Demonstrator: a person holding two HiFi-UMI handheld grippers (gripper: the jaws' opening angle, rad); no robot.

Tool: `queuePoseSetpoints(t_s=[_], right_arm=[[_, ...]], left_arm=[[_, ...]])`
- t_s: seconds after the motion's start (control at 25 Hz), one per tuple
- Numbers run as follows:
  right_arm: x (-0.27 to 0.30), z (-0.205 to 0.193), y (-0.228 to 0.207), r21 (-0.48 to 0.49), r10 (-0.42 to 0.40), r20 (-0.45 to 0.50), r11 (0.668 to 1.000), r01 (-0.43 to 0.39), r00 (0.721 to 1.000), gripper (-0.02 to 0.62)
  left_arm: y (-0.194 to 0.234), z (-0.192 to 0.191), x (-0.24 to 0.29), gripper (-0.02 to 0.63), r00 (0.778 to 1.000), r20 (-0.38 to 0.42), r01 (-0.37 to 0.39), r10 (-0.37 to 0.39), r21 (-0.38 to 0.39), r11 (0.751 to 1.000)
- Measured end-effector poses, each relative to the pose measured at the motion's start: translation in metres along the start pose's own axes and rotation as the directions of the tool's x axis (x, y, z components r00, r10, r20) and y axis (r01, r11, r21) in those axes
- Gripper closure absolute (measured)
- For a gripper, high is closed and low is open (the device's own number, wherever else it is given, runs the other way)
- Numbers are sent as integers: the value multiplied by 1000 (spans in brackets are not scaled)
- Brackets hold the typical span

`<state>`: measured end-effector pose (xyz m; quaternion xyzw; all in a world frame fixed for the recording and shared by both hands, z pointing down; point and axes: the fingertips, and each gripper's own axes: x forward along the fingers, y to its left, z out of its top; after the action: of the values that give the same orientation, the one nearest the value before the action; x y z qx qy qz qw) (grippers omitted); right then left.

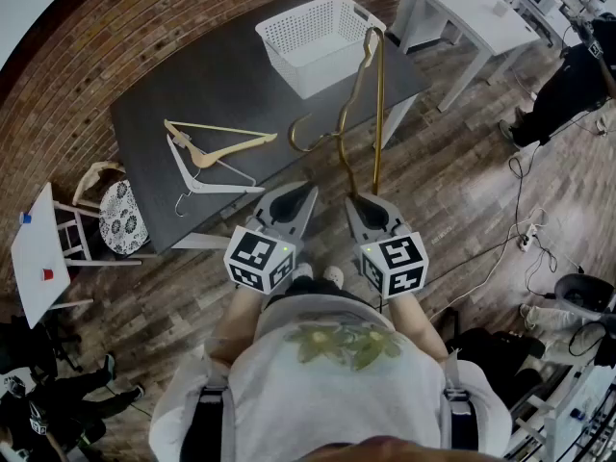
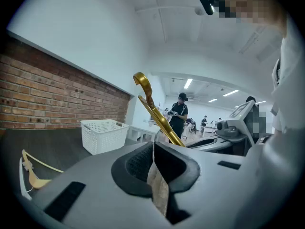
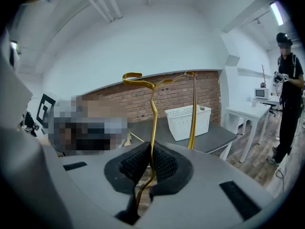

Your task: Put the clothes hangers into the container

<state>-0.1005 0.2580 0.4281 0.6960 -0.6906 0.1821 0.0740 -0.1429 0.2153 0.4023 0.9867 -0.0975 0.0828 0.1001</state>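
Note:
My right gripper (image 1: pixel 364 200) is shut on a gold metal hanger (image 1: pixel 358 104), which stands upright over the near right corner of the dark table (image 1: pixel 154 114). Its hook (image 1: pixel 304 139) curls left. In the right gripper view the gold wire (image 3: pixel 153 113) is pinched between the black pads (image 3: pixel 164 162). My left gripper (image 1: pixel 294 203) hovers beside it at the table's front edge, jaws closed with nothing between them (image 2: pixel 153 149). A wooden hanger (image 1: pixel 219 148) and a white hanger (image 1: pixel 207 183) lie on the table to the left. The white mesh basket (image 1: pixel 318 38) stands at the far right corner.
A white table (image 1: pixel 476 17) stands beyond the dark table, with a person in black (image 1: pixel 568 85) near it. A patterned stool (image 1: pixel 117 218) and a small white table (image 1: pixel 38 253) sit at the left. Cables (image 1: pixel 525 239) trail over the wooden floor at the right.

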Motion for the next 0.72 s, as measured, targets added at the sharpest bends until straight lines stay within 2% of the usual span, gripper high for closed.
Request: queuePoseSetpoints(t_s=[0.32, 0.56, 0.72], right_arm=[[-4, -4, -21, 5, 20, 5, 1000, -20, 1000, 560], [-1, -4, -35, -83, 40, -12, 996, -40, 999, 560], [1, -2, -47, -94, 43, -23, 995, -45, 999, 560]], left_arm=[[-9, 0, 17, 569, 1000, 2, -25, 25, 7, 1000], [-4, 0, 23, 569, 998, 20, -63, 64, -8, 998], [-3, -1, 33, 569, 998, 9, -69, 69, -11, 998]])
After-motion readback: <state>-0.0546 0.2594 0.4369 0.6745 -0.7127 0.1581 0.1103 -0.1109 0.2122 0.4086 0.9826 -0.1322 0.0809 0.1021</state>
